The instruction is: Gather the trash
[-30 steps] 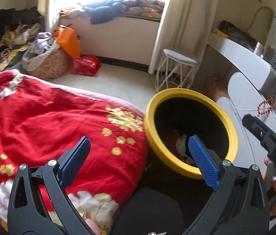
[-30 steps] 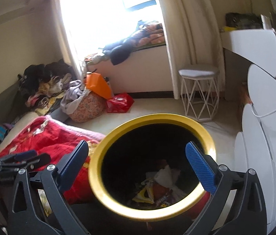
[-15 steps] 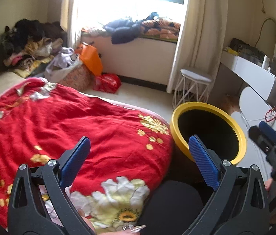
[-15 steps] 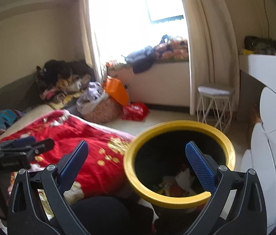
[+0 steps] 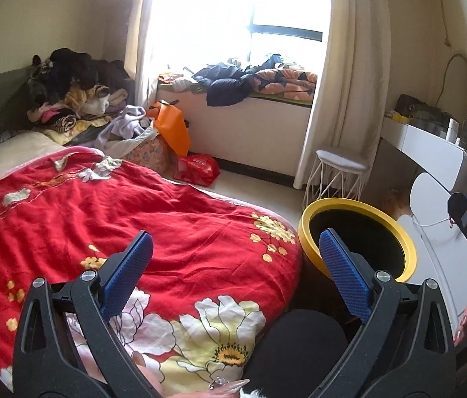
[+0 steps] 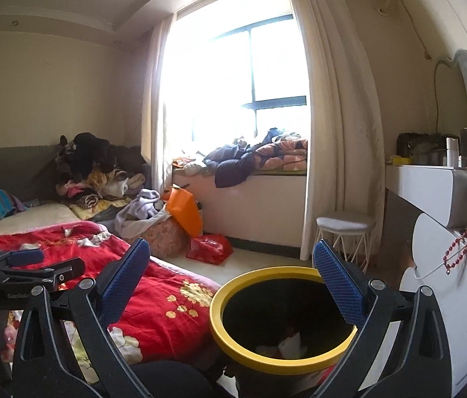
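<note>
A black bin with a yellow rim point(image 5: 306, 238) stands on the floor by the bed's corner. In the right wrist view the bin point(image 6: 283, 366) sits low between my fingers, with crumpled white paper point(image 6: 290, 343) at its bottom. Small pale paper scraps point(image 5: 97, 169) lie on the red flowered quilt point(image 5: 167, 225) at its far end; the same scraps point(image 6: 94, 238) appear in the right wrist view. My left gripper point(image 5: 233, 265) hangs open over the quilt's near edge, holding nothing. My right gripper point(image 6: 232, 278) is open and holds nothing above the bin.
A white stool point(image 5: 339, 169) stands behind the bin near the curtain. A white dressing table point(image 5: 432, 152) runs along the right. A red bag point(image 5: 197, 165), an orange bag point(image 5: 172, 129) and a laundry basket sit on the floor beyond the bed. Clothes are piled at far left.
Both grippers have pulled back and up from the bin, which now looks smaller and lower. The left one has swung left over the quilt. Both stay open.
</note>
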